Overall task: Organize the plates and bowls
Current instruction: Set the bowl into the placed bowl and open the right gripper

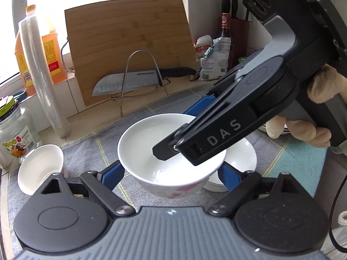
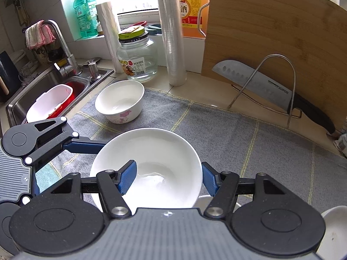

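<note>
A white bowl with pink flowers (image 1: 164,143) is between the blue fingers of my left gripper (image 1: 171,173), which clasps its sides. My right gripper (image 2: 167,177) grips the same bowl (image 2: 151,162) by its rim, one finger (image 2: 128,177) inside and one outside; its black body (image 1: 216,138) reaches over the bowl in the left wrist view. A second white bowl (image 1: 240,158) sits just below and behind the held one. A third flowered bowl (image 2: 120,101) stands on the grey cloth to the left, also in the left wrist view (image 1: 40,169).
A bamboo cutting board (image 1: 130,43) leans at the back with a knife (image 1: 134,81) on a wire stand. A glass jar (image 2: 137,58), wrap rolls (image 2: 173,43) and oil bottles stand along the sill. The sink (image 2: 49,86) lies left. More white dishes (image 2: 334,231) sit at right.
</note>
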A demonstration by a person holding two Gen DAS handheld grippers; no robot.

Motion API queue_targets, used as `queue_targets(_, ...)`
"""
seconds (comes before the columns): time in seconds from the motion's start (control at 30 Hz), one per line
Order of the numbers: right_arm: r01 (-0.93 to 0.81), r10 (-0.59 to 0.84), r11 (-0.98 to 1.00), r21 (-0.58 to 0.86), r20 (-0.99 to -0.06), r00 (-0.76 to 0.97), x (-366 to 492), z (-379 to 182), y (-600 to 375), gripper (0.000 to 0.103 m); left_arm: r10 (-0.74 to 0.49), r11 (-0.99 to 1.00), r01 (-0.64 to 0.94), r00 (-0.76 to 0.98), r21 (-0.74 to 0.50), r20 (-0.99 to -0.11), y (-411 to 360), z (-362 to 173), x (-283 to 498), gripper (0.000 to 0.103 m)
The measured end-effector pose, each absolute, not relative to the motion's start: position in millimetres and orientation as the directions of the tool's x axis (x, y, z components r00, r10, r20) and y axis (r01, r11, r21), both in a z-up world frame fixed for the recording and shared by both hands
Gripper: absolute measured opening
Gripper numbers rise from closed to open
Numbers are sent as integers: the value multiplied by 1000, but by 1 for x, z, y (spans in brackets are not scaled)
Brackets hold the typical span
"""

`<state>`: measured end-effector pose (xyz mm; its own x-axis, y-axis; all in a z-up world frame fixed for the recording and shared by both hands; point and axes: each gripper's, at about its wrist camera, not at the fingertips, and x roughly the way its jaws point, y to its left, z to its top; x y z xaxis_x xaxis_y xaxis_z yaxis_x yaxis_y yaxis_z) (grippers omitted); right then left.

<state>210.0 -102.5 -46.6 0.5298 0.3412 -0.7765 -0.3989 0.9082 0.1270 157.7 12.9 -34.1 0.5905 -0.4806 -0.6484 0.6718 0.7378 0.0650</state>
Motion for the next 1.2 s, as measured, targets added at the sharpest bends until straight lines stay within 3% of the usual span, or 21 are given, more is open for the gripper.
queue_targets(0.47,-249,221,964,89,-786,577,173,-50,-158,70,-577,627,778,502,44,-644,-38,-44,150,92)
queue_targets(1.2,-264,251,957,122,-807,535,182,-75,-168,70,-523,651,758,480,34,-704,-52,-65,158,92)
